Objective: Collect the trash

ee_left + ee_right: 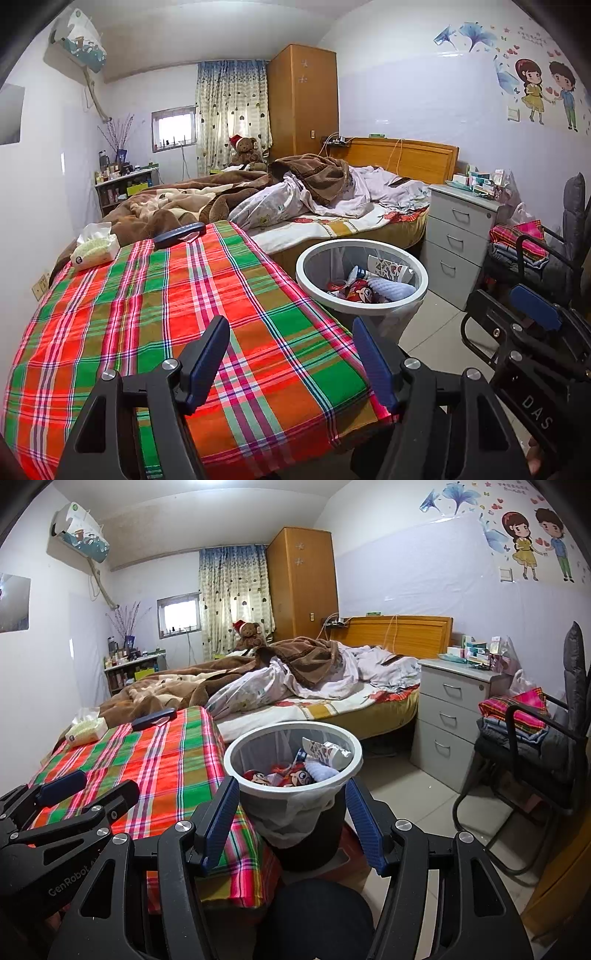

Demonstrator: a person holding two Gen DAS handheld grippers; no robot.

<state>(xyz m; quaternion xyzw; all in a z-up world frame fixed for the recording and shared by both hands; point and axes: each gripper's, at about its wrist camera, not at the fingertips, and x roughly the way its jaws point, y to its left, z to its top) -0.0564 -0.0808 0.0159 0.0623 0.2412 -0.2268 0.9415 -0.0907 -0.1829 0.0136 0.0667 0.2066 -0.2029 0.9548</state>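
Both sets of fingers stand apart, gripping nothing. Your right gripper (291, 823) points straight at the white-rimmed round bin with a thin liner bag (341, 771), upright on the floor off the right edge of the red-and-green plaid-covered desk (166, 753). Left gripper (291, 363) hangs over the desk's near right corner, farther off. Bin opens upward, colourful wrappers (295, 775) inside.

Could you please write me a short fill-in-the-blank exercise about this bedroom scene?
1. The wrappers lie inside the white-rimmed ____.
2. The tissue box rests on the ____ cloth.
3. Both the left gripper and right gripper hold ____.
4. The teddy bear wears a ____ hat.

Missing words: bin; plaid; nothing; red
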